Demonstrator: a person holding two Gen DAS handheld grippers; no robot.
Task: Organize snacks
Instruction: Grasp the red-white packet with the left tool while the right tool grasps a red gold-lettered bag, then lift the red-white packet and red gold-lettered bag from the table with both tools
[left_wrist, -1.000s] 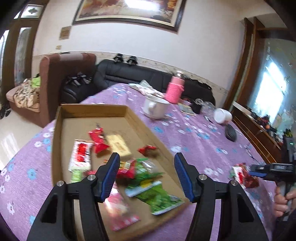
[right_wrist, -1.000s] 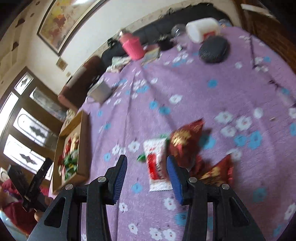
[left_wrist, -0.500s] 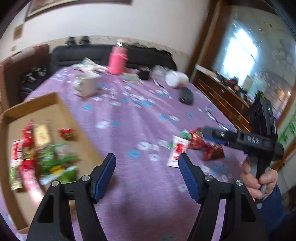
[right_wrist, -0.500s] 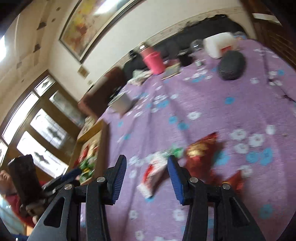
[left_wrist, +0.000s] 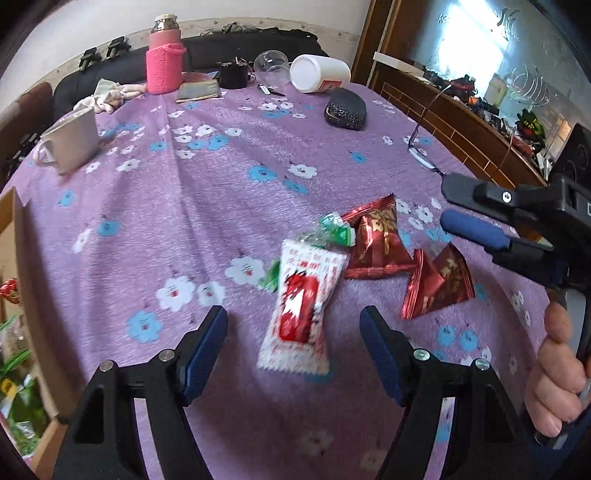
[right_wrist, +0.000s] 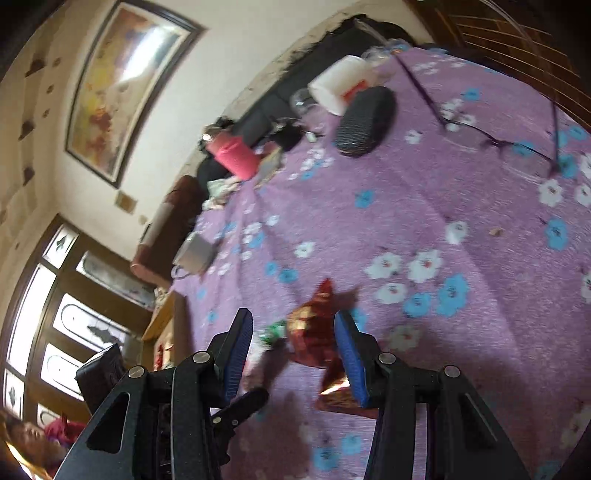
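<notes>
A white and red snack packet (left_wrist: 299, 310) lies on the purple flowered tablecloth, between the open fingers of my left gripper (left_wrist: 293, 325), which is just short of it. A green wrapper (left_wrist: 334, 230) and two red foil packets (left_wrist: 376, 240) (left_wrist: 436, 284) lie beyond it. My right gripper (right_wrist: 293, 332) is open and empty, and a red foil packet (right_wrist: 314, 332) lies between its fingers; it shows at the right of the left wrist view (left_wrist: 476, 214). The cardboard box (left_wrist: 14, 295) with snacks is at the far left.
On the tablecloth (left_wrist: 221, 206) stand a white mug (left_wrist: 72, 140), a pink flask (left_wrist: 164, 61), a tipped white container (left_wrist: 319, 74), a black case (left_wrist: 345, 109) and eyeglasses (left_wrist: 424, 155). A sofa runs behind the table.
My left gripper has swung from over the box to the right, down to the white and red packet. My right gripper has moved forward and tilted over the red foil packets.
</notes>
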